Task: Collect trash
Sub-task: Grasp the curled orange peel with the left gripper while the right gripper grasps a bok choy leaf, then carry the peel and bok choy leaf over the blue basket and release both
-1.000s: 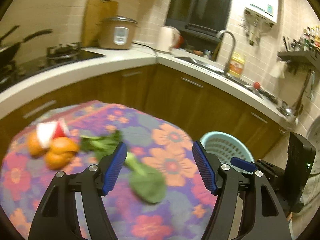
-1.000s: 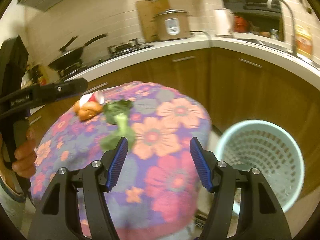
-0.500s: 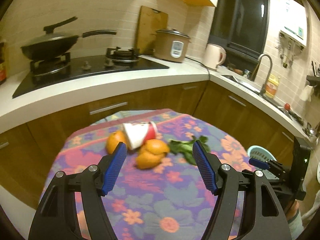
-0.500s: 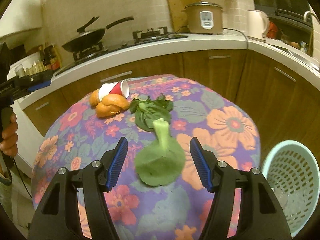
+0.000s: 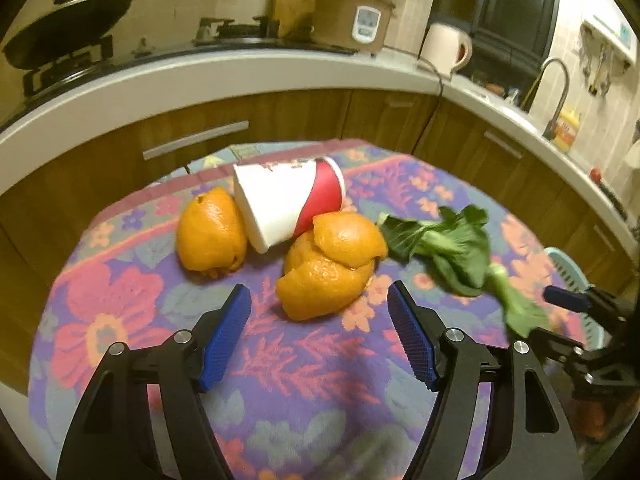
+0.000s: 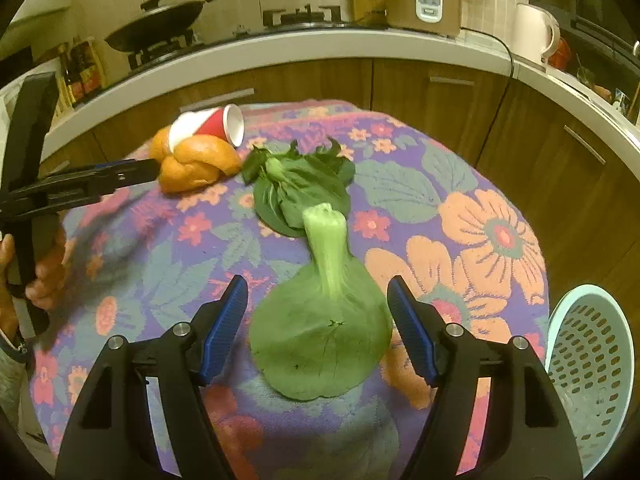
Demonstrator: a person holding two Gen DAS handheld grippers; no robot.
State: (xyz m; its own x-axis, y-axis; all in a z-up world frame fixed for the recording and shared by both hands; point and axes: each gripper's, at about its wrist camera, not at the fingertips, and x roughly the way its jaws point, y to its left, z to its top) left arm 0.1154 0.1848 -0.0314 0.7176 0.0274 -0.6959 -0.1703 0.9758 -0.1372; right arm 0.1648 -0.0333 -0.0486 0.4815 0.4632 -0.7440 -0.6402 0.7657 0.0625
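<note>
On the flowered tablecloth (image 5: 120, 320) lie orange peels (image 5: 324, 268), a second peel (image 5: 210, 236), a tipped red-and-white paper cup (image 5: 288, 200) and green bok choy leaves (image 5: 444, 240). My left gripper (image 5: 320, 336) is open, just short of the front orange peel. My right gripper (image 6: 318, 328) is open, its fingers on either side of a large bok choy leaf (image 6: 324, 320). More leaves (image 6: 300, 184), the peels (image 6: 192, 164) and the cup (image 6: 208, 126) lie beyond. A light-blue perforated trash basket (image 6: 592, 368) stands low at the right.
A kitchen counter (image 5: 240, 76) curves behind the table, with a wok (image 5: 68, 20), stove, rice cooker (image 5: 352, 20), kettle (image 5: 444, 48) and sink tap (image 5: 556, 92). Wooden cabinets (image 6: 420, 84) run below. The left gripper's handle and the hand (image 6: 36, 216) show at the right view's left.
Both grippers have moved forward and down toward the table. The left now faces the orange peels closely; the right has come up around the large bok choy leaf. Both stay open.
</note>
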